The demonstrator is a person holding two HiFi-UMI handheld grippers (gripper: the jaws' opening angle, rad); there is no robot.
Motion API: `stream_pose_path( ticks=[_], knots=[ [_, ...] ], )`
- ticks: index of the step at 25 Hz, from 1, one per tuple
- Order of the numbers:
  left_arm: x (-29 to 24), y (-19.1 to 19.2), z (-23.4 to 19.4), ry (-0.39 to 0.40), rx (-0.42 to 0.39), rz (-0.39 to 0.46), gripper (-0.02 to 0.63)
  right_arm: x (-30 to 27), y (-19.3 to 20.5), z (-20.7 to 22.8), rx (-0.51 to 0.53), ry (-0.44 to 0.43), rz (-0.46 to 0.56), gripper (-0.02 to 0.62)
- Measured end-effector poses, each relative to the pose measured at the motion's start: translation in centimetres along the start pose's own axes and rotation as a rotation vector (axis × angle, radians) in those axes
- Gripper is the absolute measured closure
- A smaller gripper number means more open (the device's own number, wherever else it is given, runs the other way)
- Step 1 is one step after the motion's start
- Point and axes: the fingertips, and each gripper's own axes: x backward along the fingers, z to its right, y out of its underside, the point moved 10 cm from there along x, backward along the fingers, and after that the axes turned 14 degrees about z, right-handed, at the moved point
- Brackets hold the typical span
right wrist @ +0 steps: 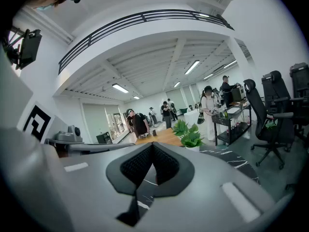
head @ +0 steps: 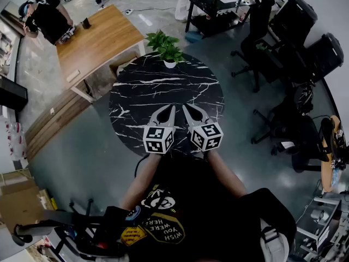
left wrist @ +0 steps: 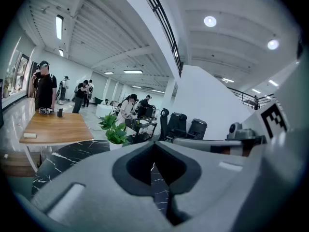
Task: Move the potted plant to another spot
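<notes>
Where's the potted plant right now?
In the head view, the potted plant stands top centre, at the far edge of the round marble table, close to a corner of the wooden table.

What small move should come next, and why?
Probably open the right gripper and reach forward toward the plant: it and the left gripper are shut and empty over the table's near edge, while the plant stands at the far edge.
</notes>
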Motion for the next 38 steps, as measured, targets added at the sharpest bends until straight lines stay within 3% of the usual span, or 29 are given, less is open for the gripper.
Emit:
stream_pose_path(
  ticks=[16, 25, 30, 38],
  knots=[
    [0.8, 0.2, -0.2, 0.0, 0.005, -0.009, 0.601, 0.4, 0.5, -0.5, -0.008, 0.008, -0.011, 0.594],
    [0.4, 2.3, -4.0, 0.01, -0.04, -0.041, 0.602, -2.1, 3.7, 0.1, 0.007, 0.022, -0.079, 0.594],
    [-2.5, 5.2, -7.0, 0.021, -0.04, -0.076, 0.602, -5.5, 6.8, 2.9, 0.037, 0.026, -0.112, 0.594],
    [-10.3, 10.6, -12.2, -0.071, -0.056, -0.097, 0.602, -12.6, 12.6, 11.1, 0.011, 0.032, -0.111, 0.594]
  ],
)
